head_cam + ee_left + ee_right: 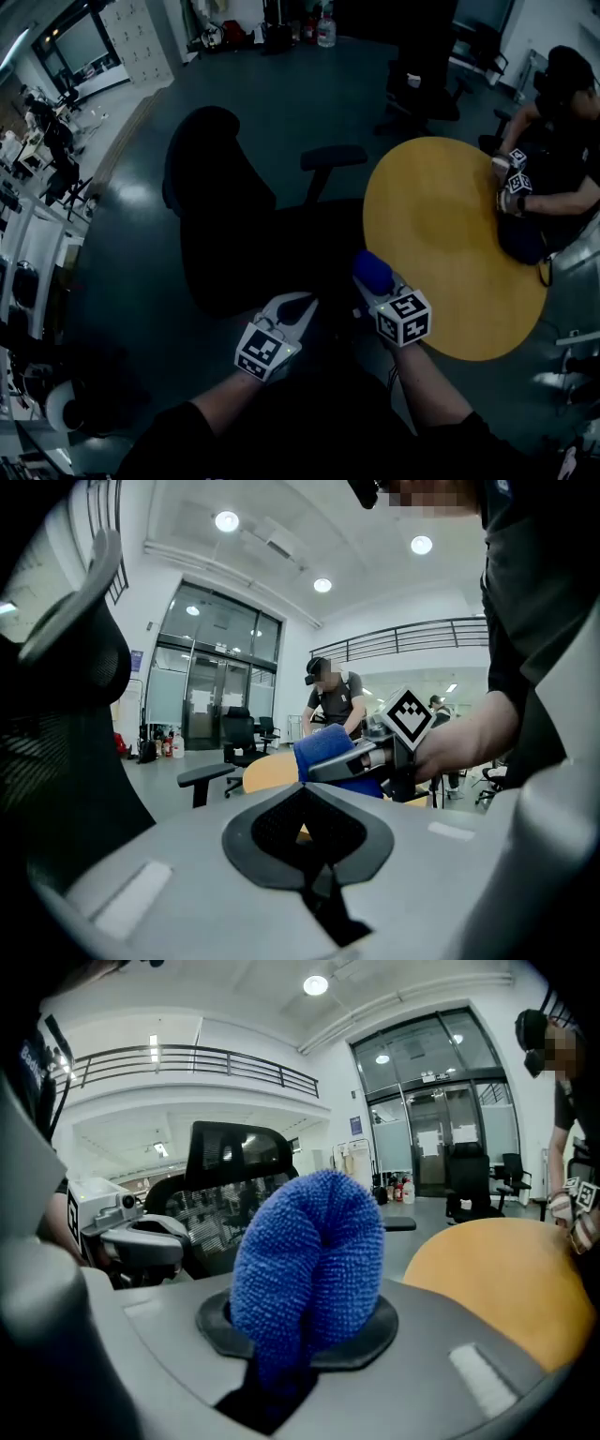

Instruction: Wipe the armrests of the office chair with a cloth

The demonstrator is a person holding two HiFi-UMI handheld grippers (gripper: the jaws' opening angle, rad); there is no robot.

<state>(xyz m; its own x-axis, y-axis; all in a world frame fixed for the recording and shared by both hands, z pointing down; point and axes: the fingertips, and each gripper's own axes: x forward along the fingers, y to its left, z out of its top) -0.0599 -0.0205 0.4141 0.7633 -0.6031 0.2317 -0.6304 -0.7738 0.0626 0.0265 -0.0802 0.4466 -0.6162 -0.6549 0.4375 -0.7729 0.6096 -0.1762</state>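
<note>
Head view: the right gripper [373, 281] has its jaws clamped on a folded blue cloth [371, 270], above the near edge of the black office chair [220, 216] seat. The left gripper [298, 307], jaws together and empty, is just beside it. One armrest [333, 157] stands near the round yellow table [459, 234].

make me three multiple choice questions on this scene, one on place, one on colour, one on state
1. In the head view, where is the round table from the office chair? A. right B. left C. under it
2. What colour is the cloth? A. red B. blue C. white
3. The left gripper is: A. holding the cloth B. shut, empty C. wide open
Answers: 1 A, the table lies right of the chair; 2 B, blue in every view; 3 B, its jaws meet on nothing.
</note>
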